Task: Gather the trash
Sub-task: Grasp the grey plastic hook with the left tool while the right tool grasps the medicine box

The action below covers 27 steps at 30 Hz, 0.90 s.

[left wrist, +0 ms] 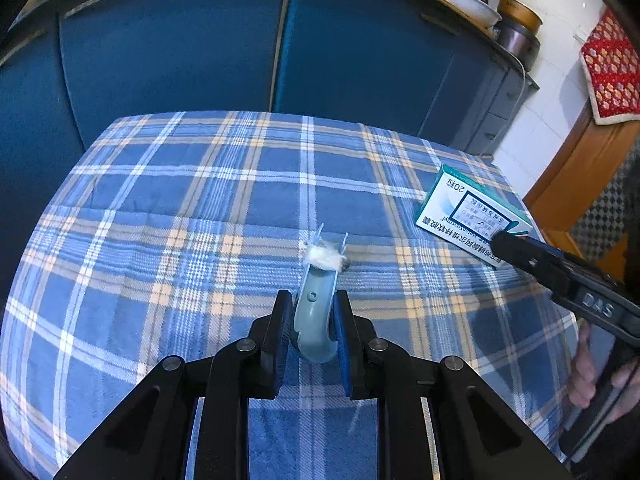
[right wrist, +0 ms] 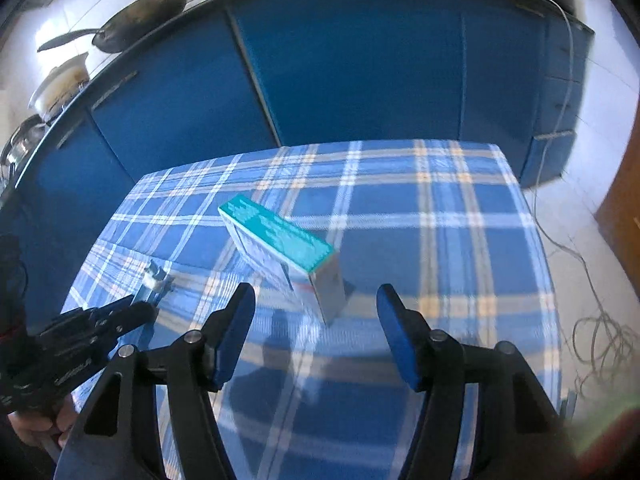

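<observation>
My left gripper point(left wrist: 313, 304) is shut on a pale blue plastic handle point(left wrist: 316, 312) with white fluff point(left wrist: 325, 258) caught at its pronged tip, just above the blue plaid cloth point(left wrist: 180, 208). It also shows in the right wrist view point(right wrist: 154, 286). A teal and white medicine box point(left wrist: 470, 214) lies at the right of the cloth. In the right wrist view the box point(right wrist: 280, 246) sits just ahead of my right gripper point(right wrist: 316, 300), which is open and empty. The right gripper's arm point(left wrist: 560, 276) reaches in beside the box in the left wrist view.
Blue cabinet doors point(left wrist: 180, 48) stand behind the cloth-covered table. Pots and bowls point(left wrist: 472, 0) and a wok point(right wrist: 136, 16) sit on the counter above. A cable point(right wrist: 596, 320) lies on the floor at the right. A wooden door point(left wrist: 572, 168) is at the right.
</observation>
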### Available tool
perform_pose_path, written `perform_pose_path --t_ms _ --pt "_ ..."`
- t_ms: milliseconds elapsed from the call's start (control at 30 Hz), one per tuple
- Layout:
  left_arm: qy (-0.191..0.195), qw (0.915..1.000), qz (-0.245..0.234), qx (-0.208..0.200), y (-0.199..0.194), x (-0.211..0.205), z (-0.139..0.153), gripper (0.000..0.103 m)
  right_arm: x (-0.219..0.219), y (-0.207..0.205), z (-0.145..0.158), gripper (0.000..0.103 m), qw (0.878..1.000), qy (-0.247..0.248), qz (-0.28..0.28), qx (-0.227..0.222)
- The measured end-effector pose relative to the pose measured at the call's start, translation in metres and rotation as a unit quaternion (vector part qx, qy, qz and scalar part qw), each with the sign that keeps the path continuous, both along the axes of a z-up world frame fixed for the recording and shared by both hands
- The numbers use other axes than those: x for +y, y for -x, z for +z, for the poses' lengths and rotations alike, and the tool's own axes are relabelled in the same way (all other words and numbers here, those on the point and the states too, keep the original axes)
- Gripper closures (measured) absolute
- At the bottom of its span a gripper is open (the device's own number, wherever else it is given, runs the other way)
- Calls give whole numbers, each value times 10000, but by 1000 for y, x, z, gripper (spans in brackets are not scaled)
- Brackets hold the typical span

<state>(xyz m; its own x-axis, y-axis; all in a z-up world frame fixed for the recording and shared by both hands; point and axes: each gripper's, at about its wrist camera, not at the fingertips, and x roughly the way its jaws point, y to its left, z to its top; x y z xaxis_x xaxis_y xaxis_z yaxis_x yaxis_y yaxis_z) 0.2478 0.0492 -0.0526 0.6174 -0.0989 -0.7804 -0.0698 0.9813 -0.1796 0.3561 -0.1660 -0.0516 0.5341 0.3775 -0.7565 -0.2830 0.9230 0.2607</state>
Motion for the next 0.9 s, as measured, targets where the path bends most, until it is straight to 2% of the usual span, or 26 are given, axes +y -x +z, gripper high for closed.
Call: perform_pose_path --t_ms 133,200,267,333,600,900 --pt "17 10000 -6 -21 0 0 0 82 10 -10 -2 39 9999 -1 146 -39" --pt "16 10000 -14 -30 0 0 0 82 14 -13 -5 47 9997 -16 226 4" --pt "10 10000 -23 -36 1 -1 1 82 17 -12 -7 64 9996 -25 261 61" --pt "17 10000 -40 -38 1 -2 1 82 20 -11 -10 73 9995 -31 311 99" --pt "23 9999 -124 -68 3 -7 4 82 18 8 0 77 9995 -120 293 -26" --pt "50 9992 -283 -288 18 -20 21 82 10 46 22 79 9993 -234 220 -182"
